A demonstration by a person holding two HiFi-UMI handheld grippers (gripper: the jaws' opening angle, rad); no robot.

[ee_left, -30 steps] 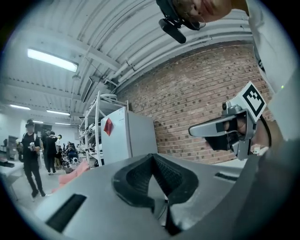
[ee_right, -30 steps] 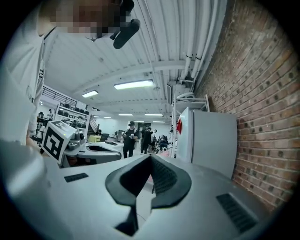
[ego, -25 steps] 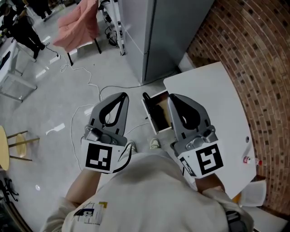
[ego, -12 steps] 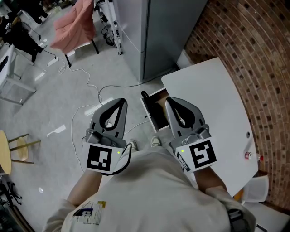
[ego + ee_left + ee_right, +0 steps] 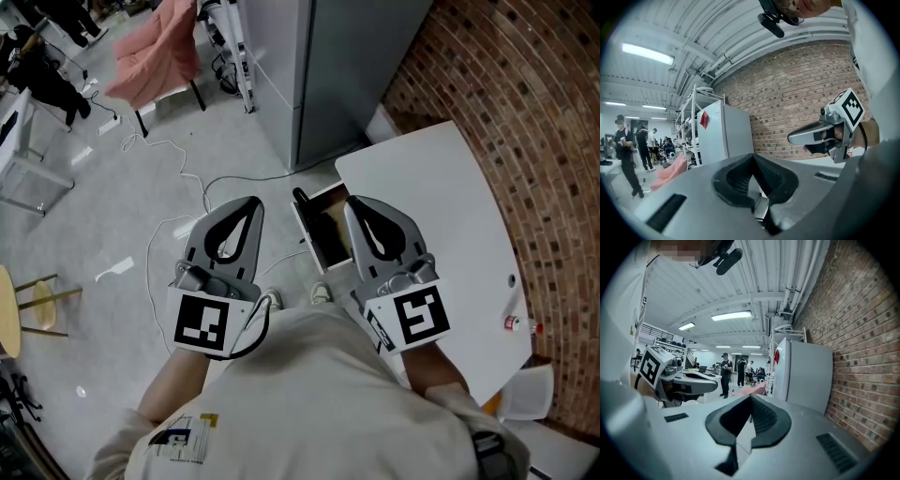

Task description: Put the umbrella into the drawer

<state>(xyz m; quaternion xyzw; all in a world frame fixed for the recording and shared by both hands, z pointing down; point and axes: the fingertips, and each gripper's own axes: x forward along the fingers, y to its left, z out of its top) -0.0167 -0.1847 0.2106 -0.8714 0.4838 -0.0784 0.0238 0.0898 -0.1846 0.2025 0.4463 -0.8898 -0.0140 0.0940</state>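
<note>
Below, drawer (image 5: 306,240) partly behind right gripper (image 5: 359,202), contents murky

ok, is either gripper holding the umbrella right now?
No, the left gripper and the right gripper each show their jaws shut tip to tip with nothing between them.

The drawer (image 5: 304,236) stands pulled open, brown inside.

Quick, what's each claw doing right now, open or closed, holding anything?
Left claw: closed, holding nothing.
Right claw: closed, holding nothing.
</note>
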